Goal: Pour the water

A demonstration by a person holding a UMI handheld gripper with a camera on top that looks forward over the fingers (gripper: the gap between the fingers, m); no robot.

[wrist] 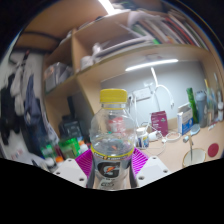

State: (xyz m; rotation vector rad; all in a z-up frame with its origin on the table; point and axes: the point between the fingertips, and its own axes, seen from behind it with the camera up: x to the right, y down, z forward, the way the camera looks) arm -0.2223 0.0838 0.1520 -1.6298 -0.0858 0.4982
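Observation:
A clear Gatorade bottle (111, 140) with a yellow cap stands upright between my fingers, held up above the desk. Its black label with the G mark sits low, right at my pads. My gripper (112, 166) is shut on the bottle, with the magenta pads (84, 161) pressed against both of its sides. The bottle's base is hidden below the fingers. I cannot make out the liquid level inside.
Behind the bottle is a cluttered desk (180, 150) with a pink cup (159, 122), a green bottle (190, 108) and an orange round thing (210, 150). A wooden shelf (110, 40) with books hangs above. Dark items stand at the left (68, 135).

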